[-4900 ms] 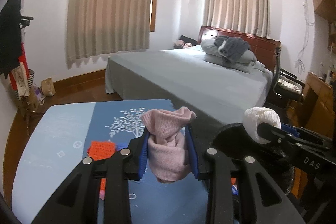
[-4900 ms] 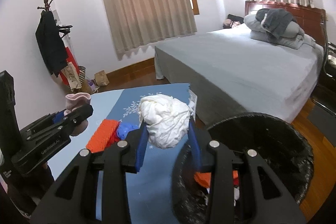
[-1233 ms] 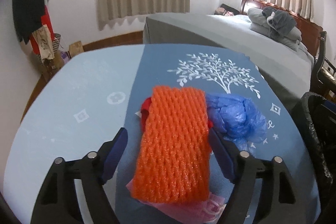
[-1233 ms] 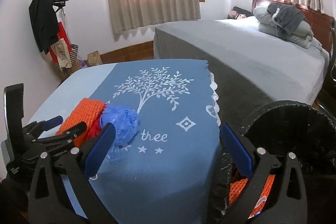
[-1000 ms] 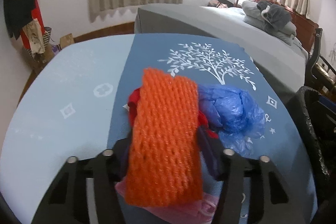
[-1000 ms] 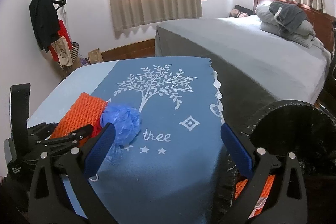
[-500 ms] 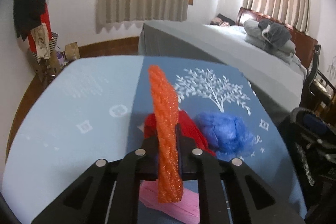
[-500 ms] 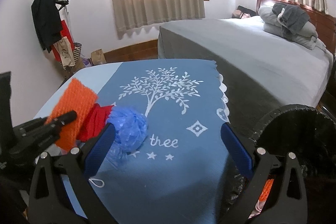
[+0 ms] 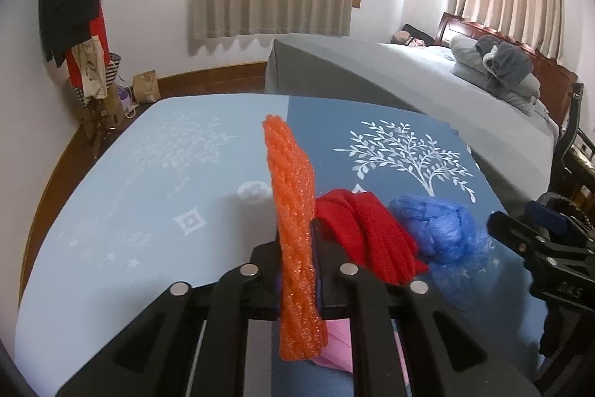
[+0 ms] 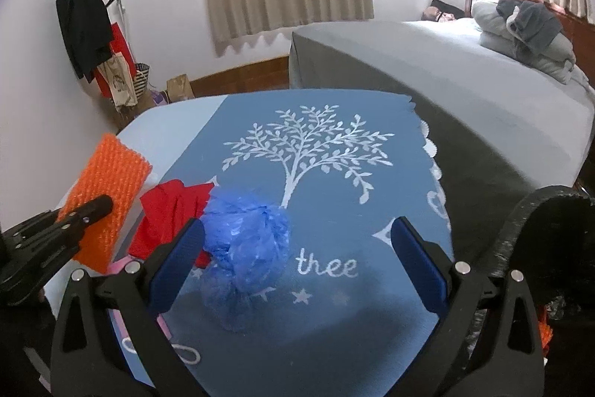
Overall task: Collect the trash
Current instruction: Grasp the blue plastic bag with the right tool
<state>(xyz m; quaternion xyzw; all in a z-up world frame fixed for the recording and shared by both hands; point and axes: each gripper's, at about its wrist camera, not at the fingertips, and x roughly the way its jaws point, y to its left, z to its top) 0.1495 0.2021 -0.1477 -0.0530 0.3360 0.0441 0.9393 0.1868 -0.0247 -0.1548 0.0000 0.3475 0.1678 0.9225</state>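
Left wrist view: the orange foam net sleeve is pinched edge-on between the pressed-together left tongs, lifted off the blue tree-print worktop. The crumpled blue plastic bag sits before the spread, empty right tongs. A red cloth and pink sheet remain uncollected; the black-lined bin already holds some trash.

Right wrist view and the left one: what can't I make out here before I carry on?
- Trash bin: right wrist view, cut off by the frame edge; its contents are mostly dark.
- Pink item: left wrist view, mostly hidden under the left gripper and orange foam net; what it is cannot be told.
- Red cloth: right wrist view, lower part hidden behind the right gripper finger.
- Blue plastic bag: whether the finger touches it is unclear.
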